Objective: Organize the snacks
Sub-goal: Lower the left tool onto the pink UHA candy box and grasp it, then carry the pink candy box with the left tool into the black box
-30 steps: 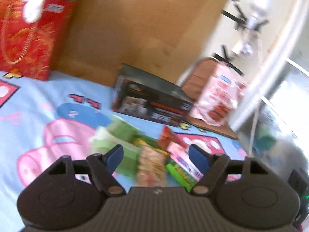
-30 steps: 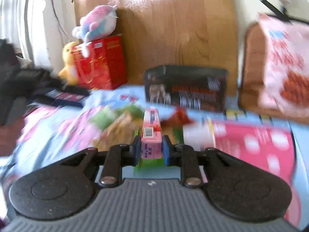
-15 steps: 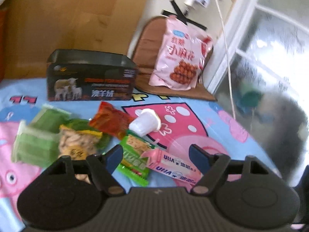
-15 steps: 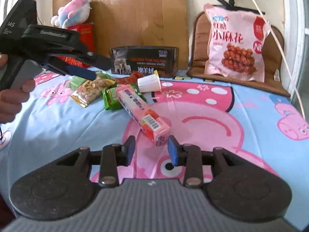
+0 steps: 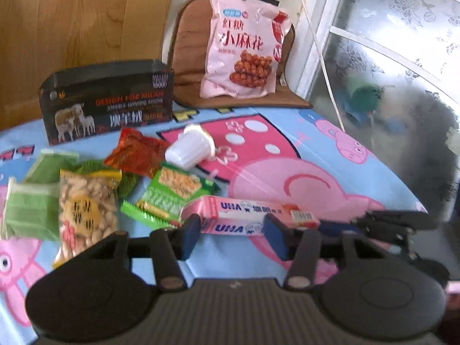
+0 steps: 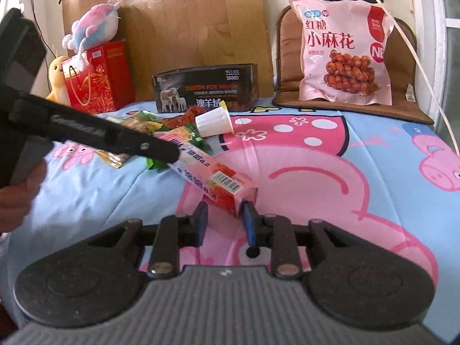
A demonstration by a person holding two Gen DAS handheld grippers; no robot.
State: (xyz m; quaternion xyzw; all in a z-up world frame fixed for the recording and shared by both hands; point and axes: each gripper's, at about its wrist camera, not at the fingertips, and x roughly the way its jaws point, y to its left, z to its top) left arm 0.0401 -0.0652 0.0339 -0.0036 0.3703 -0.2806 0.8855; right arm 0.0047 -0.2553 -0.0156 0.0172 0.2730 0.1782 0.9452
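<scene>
Left wrist view: my left tool (image 5: 230, 237) apart, straddling pink UHA candy box (image 5: 247, 218) mid-length. Right tool (image 6: 224, 218) apart at barcode end. Light stiff carton; pinch long flat sides.

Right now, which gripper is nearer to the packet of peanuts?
Left. The left gripper sits just right of the peanut packet, at the middle of the pink box; the right gripper is farther off, at its barcode end.

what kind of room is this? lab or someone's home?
Looks like a home, probably a bedroom: snacks lie on a cartoon pig bedsheet, a plush toy sits on a red gift bag, and a frosted patterned window is alongside.
</scene>
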